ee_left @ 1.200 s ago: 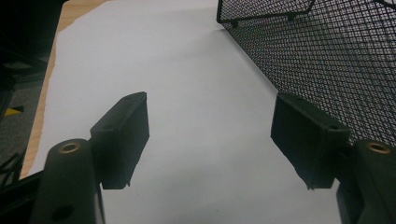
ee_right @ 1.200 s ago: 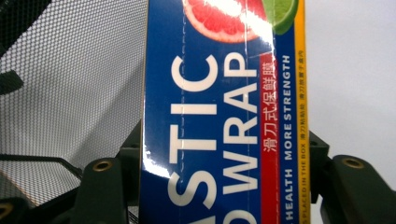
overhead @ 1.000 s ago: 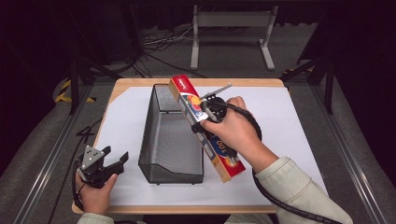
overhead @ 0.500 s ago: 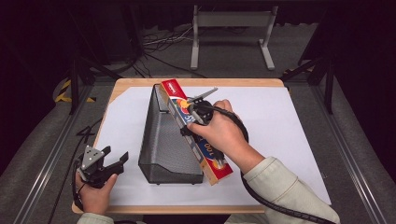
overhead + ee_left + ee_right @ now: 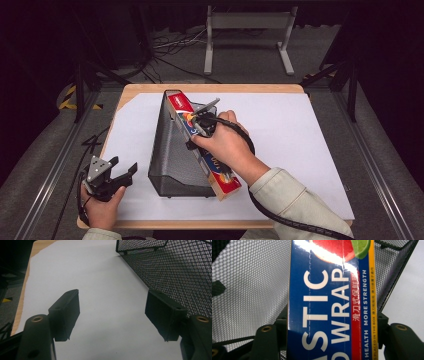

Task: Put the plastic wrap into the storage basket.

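One plastic wrap box (image 5: 329,302) between right tool (image 5: 332,332) jaws.

The plastic wrap box (image 5: 329,305) carries all the readable print. In the right gripper view, large white capitals on its blue face read "STIC" and "WRAP" — the start of the first word is cut off. Along the yellow edge strip run smaller letters: "MORE STRENGTH", then "HEALTH" and what seems to be "PLACED IN THE BOX". A red band bears Chinese characters — too small to read surely.
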The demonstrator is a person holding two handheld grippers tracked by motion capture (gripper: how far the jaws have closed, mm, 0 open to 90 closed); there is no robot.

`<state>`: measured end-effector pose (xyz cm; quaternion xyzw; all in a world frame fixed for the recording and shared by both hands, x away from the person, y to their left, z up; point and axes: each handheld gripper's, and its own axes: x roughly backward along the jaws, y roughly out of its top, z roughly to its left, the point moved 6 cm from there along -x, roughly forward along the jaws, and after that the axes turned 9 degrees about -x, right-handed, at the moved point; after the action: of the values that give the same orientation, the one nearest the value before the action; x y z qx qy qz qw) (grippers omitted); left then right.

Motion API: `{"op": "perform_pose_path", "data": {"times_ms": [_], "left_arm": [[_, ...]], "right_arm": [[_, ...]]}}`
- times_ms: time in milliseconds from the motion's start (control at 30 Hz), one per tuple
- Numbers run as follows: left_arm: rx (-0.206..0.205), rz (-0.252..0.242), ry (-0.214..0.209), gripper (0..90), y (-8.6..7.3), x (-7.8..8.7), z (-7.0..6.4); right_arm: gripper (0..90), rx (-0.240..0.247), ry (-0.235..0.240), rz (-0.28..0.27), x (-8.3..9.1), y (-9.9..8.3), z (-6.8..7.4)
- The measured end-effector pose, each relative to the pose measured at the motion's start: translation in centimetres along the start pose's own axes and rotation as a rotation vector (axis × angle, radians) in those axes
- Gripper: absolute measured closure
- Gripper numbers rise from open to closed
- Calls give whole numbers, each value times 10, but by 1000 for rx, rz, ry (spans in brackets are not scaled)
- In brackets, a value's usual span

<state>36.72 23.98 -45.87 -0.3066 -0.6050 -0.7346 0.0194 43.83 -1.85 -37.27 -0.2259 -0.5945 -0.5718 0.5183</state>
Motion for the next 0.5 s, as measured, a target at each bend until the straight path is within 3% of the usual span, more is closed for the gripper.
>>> {"op": "perform_pose_path", "data": {"times_ms": [500], "left_arm": [[2, -3, 0, 285, -1, 1, 1]], "right_arm": [[399, -29, -54, 103, -21, -4, -1]]}}
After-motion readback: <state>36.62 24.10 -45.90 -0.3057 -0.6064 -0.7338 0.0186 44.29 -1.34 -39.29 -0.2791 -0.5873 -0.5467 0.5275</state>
